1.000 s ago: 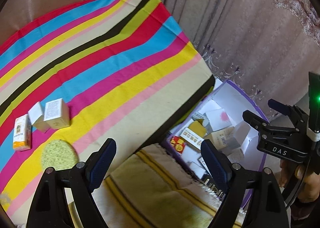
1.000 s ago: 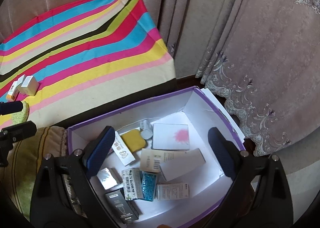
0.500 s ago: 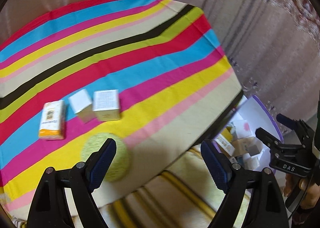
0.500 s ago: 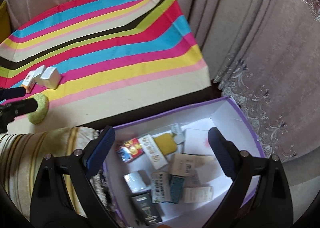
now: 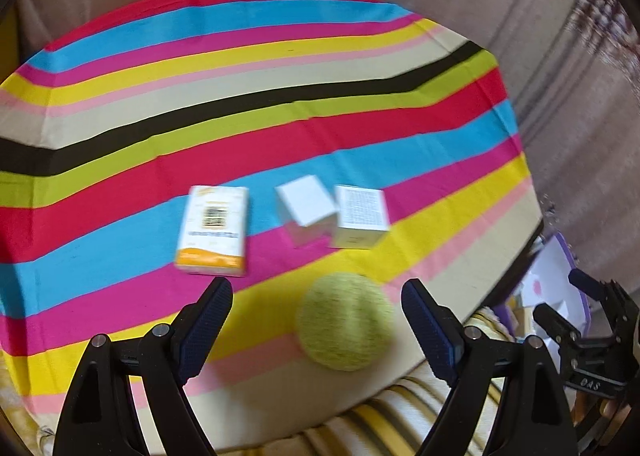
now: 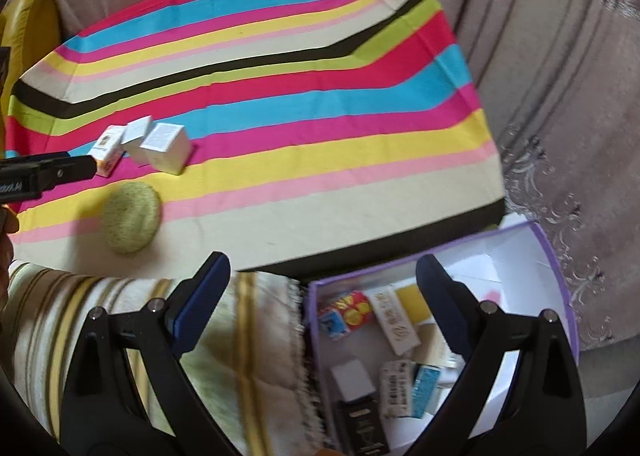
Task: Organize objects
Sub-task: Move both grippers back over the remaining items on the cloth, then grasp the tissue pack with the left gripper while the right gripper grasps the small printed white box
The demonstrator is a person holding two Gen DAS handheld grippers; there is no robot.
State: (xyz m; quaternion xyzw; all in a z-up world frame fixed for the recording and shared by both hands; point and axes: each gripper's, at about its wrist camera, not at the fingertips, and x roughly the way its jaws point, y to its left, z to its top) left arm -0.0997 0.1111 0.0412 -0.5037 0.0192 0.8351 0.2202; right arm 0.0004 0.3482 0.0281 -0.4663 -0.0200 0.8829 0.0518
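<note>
The left gripper (image 5: 316, 318) is hanging released and empty over the near edge of a table draped in a striped cloth (image 5: 280, 127), its jaws standing wide apart. Just beyond its fingers, a round yellow-green pad (image 5: 346, 322) is lying flat on the cloth. Farther back, an orange-and-white carton (image 5: 214, 230) is lying to the left, and two small white boxes, a plain one (image 5: 306, 209) and a printed one (image 5: 362, 215), are sitting touching each other to the right. The right gripper (image 6: 322, 290) is also hanging released with nothing between its jaws, over a striped blanket (image 6: 240, 356) and the left wall of a purple-edged white box (image 6: 556, 284) that is holding assorted small packages off the table's right.
</note>
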